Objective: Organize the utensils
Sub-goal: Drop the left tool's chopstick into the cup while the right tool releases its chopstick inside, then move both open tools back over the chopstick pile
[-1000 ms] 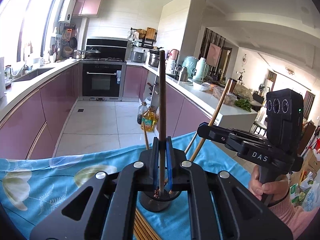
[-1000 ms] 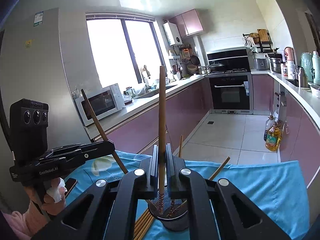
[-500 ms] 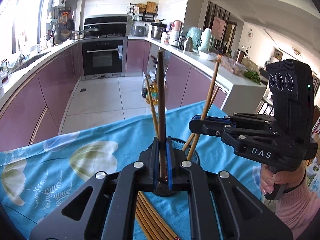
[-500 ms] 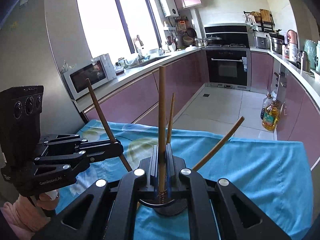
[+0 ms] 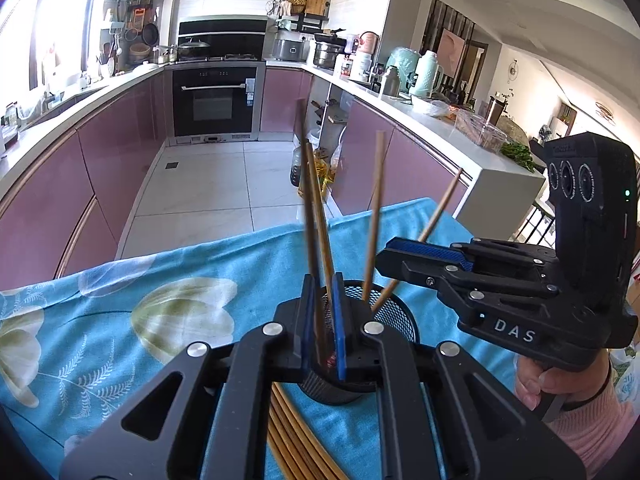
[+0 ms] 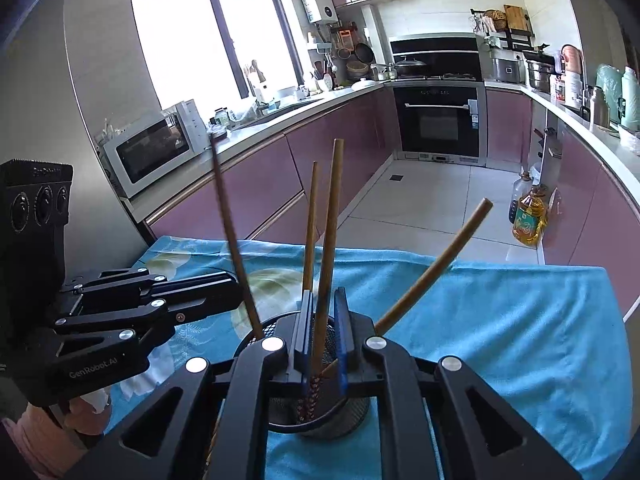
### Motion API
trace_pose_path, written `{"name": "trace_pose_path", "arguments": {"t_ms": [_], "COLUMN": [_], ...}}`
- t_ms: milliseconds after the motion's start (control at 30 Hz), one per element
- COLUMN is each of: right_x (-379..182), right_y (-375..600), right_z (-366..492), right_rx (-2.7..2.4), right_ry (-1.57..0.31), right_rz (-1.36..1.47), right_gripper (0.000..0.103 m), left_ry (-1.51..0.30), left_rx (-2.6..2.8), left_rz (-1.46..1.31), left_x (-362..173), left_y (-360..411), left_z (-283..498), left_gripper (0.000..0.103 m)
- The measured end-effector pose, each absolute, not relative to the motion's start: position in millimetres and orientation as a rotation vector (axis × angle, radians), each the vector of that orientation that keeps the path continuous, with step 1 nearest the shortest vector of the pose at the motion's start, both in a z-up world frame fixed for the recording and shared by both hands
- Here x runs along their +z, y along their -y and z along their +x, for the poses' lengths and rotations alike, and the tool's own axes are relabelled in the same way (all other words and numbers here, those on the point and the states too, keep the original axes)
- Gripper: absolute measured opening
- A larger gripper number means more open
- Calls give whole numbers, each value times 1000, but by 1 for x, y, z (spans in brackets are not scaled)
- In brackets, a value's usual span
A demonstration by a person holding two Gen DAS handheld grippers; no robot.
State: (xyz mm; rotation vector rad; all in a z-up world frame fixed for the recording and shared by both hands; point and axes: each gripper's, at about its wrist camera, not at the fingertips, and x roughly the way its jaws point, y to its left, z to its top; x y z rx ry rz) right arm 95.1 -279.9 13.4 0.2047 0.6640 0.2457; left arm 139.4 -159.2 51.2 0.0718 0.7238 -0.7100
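Note:
A black mesh cup (image 5: 396, 312) (image 6: 280, 408) stands on the blue floral cloth (image 5: 120, 312) (image 6: 500, 320), with wooden chopsticks leaning in it. My left gripper (image 5: 321, 320) sits over the cup, jaws slightly apart; a chopstick (image 5: 316, 216) stands loose between them, blurred. My right gripper (image 6: 321, 336) is also over the cup, jaws slightly apart around a chopstick (image 6: 328, 240) that leans freely. Each gripper shows in the other view, the right one (image 5: 400, 256) and the left one (image 6: 228, 292). A bundle of loose chopsticks (image 5: 292, 440) lies on the cloth in front of the cup.
The cloth-covered table ends ahead at a tiled kitchen floor (image 5: 208, 184). Purple cabinets run along both sides, with an oven (image 6: 438, 120) at the back. Oil bottles (image 6: 530, 216) stand on the floor. A microwave (image 6: 156, 148) sits on the counter at left.
Both grippers have lowered toward the cup and opened slightly. The chopsticks they gripped upright now stand loose in the cup and tilt.

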Motion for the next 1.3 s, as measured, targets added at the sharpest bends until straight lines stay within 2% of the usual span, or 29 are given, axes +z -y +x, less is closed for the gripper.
{"name": "trace_pose_path", "arguments": {"t_ms": [33,200,267,333,433,500,733,800,933,1000,1300], "right_x": [13,16,17,21,27,31,12,-7,-47,-60,-76], "right_y": [280,276,275,274,270,267,242,231,213,208,198], "right_z": [95,92,88,83,71,59,24,21,24,24,21], "right_rx": [243,256,268,267,290,318,426,431,412,402,349], "right_ry": [-661,-642,-630,-609,-580,-558,-591,-647,-765,-802,-836], "right_rz": [203,200,197,185,166,160,141,122,106,105,69], "right_gripper": [23,23,26,37,37,40,49,50,50,50,50], "left_ry": [-726,-730,-714,-688,-653,-630,-643,-668,-715,-741,-804], "left_rx": [-708,-704,-695,-682,-665,-657,-588,-558,-484,-459,-438], "left_rz": [69,57,61,66,74,77,82,64,50,51,111], "left_x": [51,44,43,44,47,48,24,12,-14,-26,-60], "left_y": [160,155,151,145,134,124,87,74,55,48,53], "left_z": [139,142,139,134,122,112,85,79,71,68,50], "left_gripper": [9,10,15,19,24,37,56,72,73,78,72]}}
